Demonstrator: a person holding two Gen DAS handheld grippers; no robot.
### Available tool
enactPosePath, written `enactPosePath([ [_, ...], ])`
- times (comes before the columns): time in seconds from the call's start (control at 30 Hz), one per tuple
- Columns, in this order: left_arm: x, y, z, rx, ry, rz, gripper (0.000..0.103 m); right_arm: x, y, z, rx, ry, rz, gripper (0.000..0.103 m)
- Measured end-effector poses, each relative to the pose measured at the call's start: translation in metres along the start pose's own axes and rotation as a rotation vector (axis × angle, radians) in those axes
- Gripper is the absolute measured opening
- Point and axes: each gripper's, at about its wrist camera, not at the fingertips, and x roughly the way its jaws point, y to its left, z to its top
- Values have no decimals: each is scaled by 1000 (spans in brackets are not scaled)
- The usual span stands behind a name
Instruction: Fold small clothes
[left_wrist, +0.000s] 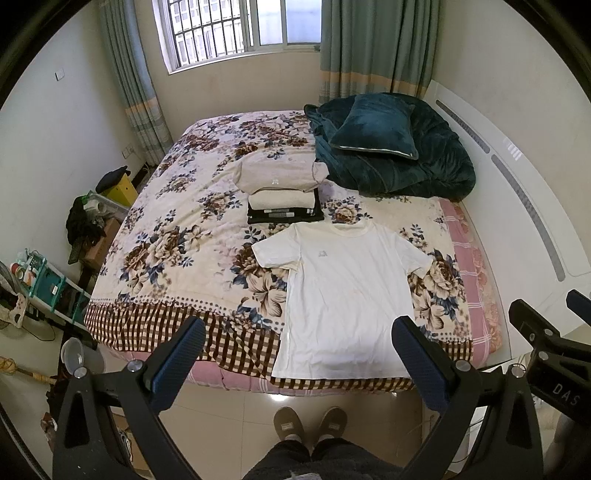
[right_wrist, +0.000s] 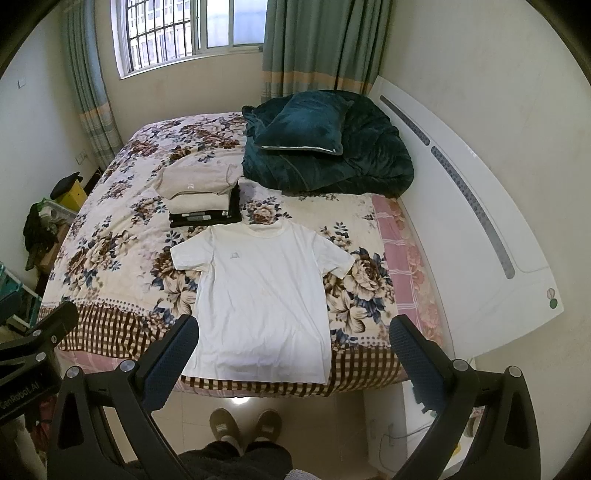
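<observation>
Right now the tee (left_wrist: 347, 295) lies flat and face up on the bed (left_wrist: 177, 236), collar toward the stack (left_wrist: 282, 192) of folded clothes, hem at the near edge just in front of your feet. Both sleeves are spread out to the sides.

Your left gripper (left_wrist: 303, 362) and right gripper (right_wrist: 293, 360) both hang above the near edge, fingers spread wide, holding nothing and touching nothing.

Expect the tee to be light, thin and limp. It will likely sag and drape the moment you lift it, and it may drag across the bedcover instead of sliding cleanly, so a single pinch would probably pull it out of square. Take it at two points together: one gripper at a shoulder seam near the sleeve, the other at the hem corner on the same side. Pinch only the shirt, not the bedcover beneath, which looks soft enough to bunch up with it.
</observation>
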Motion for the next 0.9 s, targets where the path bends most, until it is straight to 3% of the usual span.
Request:
enactPosePath([
  [0.9, -4, -3, 7, -5, -13, 2, 103, -11, 4, 9, -2, -6, 1, 103],
])
